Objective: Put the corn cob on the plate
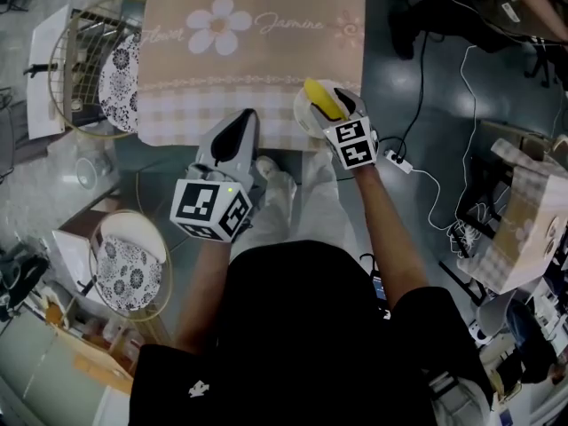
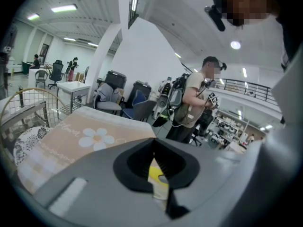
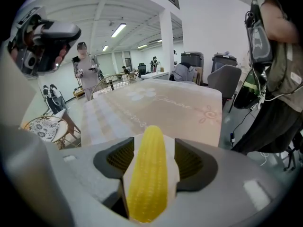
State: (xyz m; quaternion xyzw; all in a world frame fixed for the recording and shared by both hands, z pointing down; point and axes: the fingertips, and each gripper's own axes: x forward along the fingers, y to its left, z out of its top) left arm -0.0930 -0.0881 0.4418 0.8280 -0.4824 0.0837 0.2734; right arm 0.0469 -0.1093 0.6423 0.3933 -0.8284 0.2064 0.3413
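Black short-sleeved shirt, pale trousers

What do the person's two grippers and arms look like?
The left gripper and right gripper are pale grey shells with black ribbed jaw pads. Each carries a cube of black-and-white square markers. The person wears a black short-sleeved top.

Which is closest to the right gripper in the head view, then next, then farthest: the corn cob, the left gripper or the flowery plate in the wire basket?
1. The corn cob, between the right gripper's jaws.
2. The left gripper, beside it on the left.
3. The flowery plate, far left in the wire basket.
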